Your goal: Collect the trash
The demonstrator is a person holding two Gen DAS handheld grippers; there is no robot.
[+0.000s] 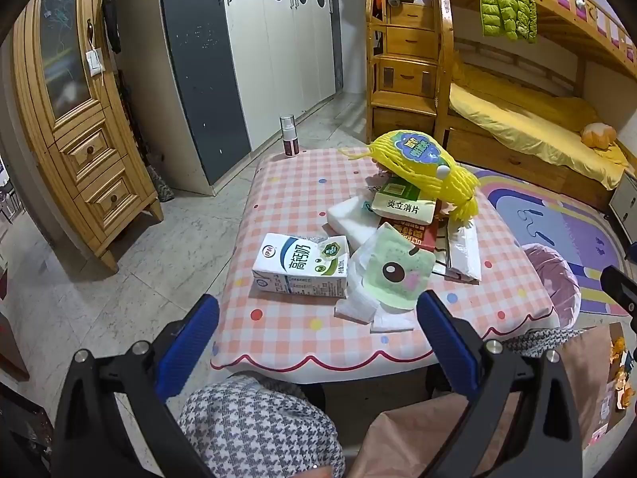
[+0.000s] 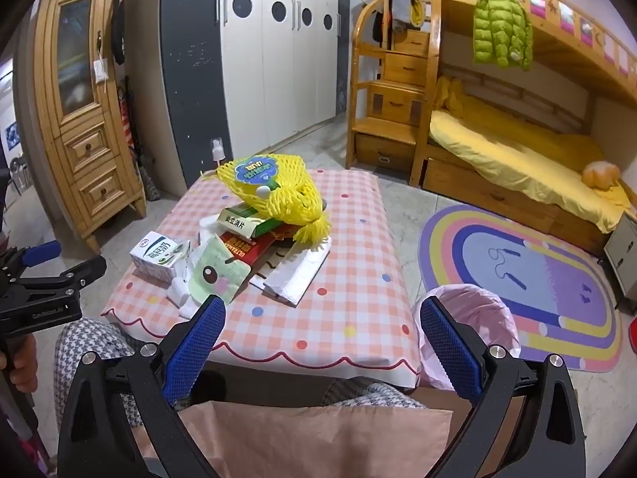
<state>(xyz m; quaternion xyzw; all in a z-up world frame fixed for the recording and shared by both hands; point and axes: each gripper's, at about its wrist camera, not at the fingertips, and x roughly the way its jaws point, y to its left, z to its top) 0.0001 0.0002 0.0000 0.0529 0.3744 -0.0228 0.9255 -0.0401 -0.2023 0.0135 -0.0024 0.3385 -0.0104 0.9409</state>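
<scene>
A pile of trash lies on the small table with the pink checked cloth (image 1: 286, 330) (image 2: 358, 298). A white milk carton (image 1: 302, 265) (image 2: 157, 255) lies on its side at the left. Beside it is a green wrapper (image 1: 398, 271) (image 2: 217, 275) on crumpled tissue. Behind them a yellow foam net (image 1: 426, 167) (image 2: 274, 191) rests on a medicine box (image 1: 402, 203) (image 2: 243, 219), a red box (image 1: 414, 233) (image 2: 249, 247) and a white plastic pouch (image 1: 462, 251) (image 2: 298, 271). My left gripper (image 1: 318, 338) (image 2: 71, 261) and right gripper (image 2: 322, 342) hover open above the near table edge, holding nothing.
A bin lined with a pink bag (image 1: 553, 275) (image 2: 469, 318) stands right of the table. A spray bottle (image 1: 287, 135) (image 2: 217, 151) stands at the table's far corner. The person's knees in houndstooth trousers (image 1: 258, 430) are below. A bunk bed (image 2: 517, 159), rug (image 2: 529, 279) and wooden cabinet (image 1: 79, 139) surround the table.
</scene>
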